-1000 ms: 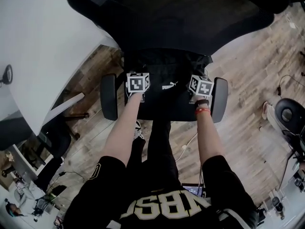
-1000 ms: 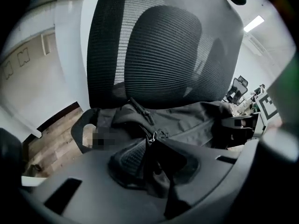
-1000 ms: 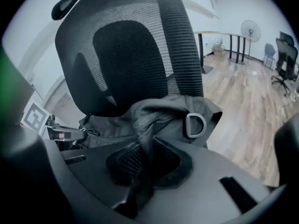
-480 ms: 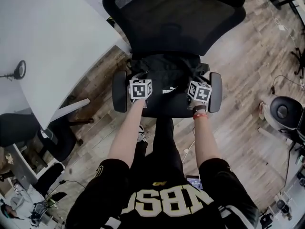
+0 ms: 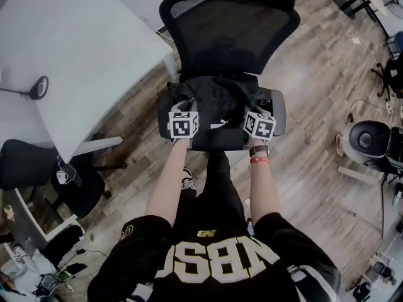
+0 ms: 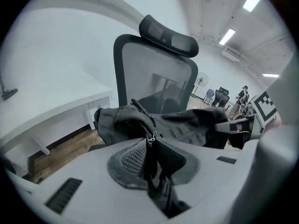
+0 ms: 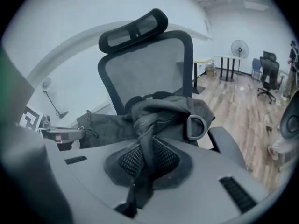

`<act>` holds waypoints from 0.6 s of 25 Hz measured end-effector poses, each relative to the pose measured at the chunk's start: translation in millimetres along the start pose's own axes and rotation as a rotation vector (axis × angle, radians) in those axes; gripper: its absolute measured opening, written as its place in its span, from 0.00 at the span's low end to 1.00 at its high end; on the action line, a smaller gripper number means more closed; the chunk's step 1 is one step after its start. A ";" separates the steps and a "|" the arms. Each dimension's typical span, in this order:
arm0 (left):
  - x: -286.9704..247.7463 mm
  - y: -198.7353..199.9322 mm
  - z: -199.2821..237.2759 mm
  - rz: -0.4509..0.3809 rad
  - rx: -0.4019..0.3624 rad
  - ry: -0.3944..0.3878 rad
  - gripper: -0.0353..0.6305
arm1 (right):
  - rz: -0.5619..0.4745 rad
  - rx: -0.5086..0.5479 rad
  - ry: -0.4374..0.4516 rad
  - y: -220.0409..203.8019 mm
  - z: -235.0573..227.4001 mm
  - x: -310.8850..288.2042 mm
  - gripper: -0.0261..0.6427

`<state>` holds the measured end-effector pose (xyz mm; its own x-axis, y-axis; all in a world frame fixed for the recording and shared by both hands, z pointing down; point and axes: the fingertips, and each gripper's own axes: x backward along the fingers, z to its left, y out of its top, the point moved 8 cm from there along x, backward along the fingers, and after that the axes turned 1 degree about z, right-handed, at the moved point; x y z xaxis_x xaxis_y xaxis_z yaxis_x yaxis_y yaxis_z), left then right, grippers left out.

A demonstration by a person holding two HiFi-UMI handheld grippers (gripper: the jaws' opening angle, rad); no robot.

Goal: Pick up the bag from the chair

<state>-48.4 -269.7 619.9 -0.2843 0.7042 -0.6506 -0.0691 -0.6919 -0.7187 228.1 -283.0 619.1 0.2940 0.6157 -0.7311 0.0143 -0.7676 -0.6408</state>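
Standing before a black mesh-backed office chair (image 5: 233,36), the person reaches out with both arms, one tool in each hand, over the seat. The soft black fabric bag (image 5: 217,99) is slung between the two tools, in front of the lower part of the backrest and between the armrests. From above I cannot tell whether its underside touches the seat.

The left tool (image 6: 149,148) has its jaws almost together, pinching a fold of the bag's cloth right by a zip (image 6: 150,136) whose puller hangs at the top of the pads. The right tool (image 7: 145,157) is closed just as tightly on a bunched strip of the same dark fabric, which runs down between its ribbed pads. A grey metal D-ring (image 7: 196,127) stands up on the bag just beside that grip, towards the chair's right armrest (image 7: 231,146).

A white table (image 5: 75,55) sits close to the chair on the person's left, and pale wood-plank floor (image 5: 315,137) stretches away to the right.
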 end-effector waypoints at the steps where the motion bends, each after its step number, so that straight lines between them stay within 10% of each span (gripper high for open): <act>1: 12.2 2.0 -0.8 -0.016 -0.002 -0.003 0.16 | -0.017 0.005 -0.003 0.4 8.4 10.2 0.09; 15: 153.6 42.4 -3.7 -0.277 -0.097 -0.024 0.16 | -0.267 0.048 -0.002 2.9 99.8 123.0 0.09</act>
<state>-91.4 -190.4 488.6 -0.2903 0.8591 -0.4214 -0.0559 -0.4549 -0.8888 168.9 -191.8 503.9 0.2841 0.7957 -0.5349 0.0461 -0.5686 -0.8213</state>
